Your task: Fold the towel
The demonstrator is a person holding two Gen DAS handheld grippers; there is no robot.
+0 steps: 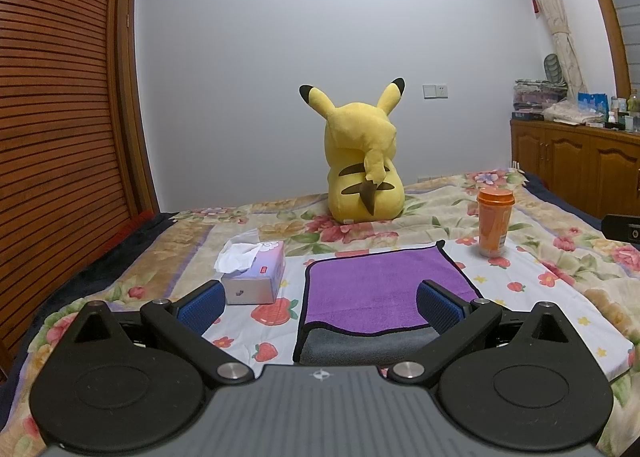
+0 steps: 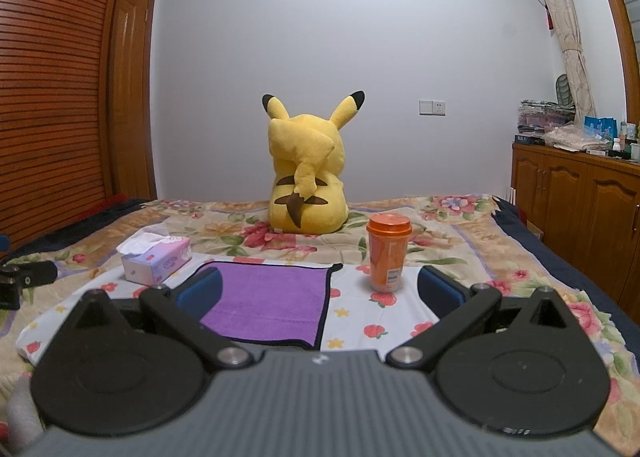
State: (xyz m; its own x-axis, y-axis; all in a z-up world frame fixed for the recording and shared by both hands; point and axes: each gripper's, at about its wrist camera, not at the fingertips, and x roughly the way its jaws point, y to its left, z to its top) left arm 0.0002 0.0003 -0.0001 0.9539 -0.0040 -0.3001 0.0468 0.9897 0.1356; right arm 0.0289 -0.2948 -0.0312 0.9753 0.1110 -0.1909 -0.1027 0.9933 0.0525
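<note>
A purple towel (image 1: 376, 285) with black edging lies on the bed, its near edge turned over so the grey underside (image 1: 360, 345) shows. My left gripper (image 1: 320, 307) is open and empty, held just above the towel's near edge. In the right wrist view the towel (image 2: 272, 297) lies flat, left of centre. My right gripper (image 2: 320, 293) is open and empty, over the towel's near right corner. Part of the other gripper shows at the far left of the right wrist view (image 2: 24, 281).
A tissue box (image 1: 254, 273) sits left of the towel, and an orange cup with lid (image 1: 495, 223) sits to its right. A yellow plush toy (image 1: 362, 161) sits further back on the floral bedspread (image 1: 560, 257). A wooden cabinet (image 1: 580, 169) stands at right.
</note>
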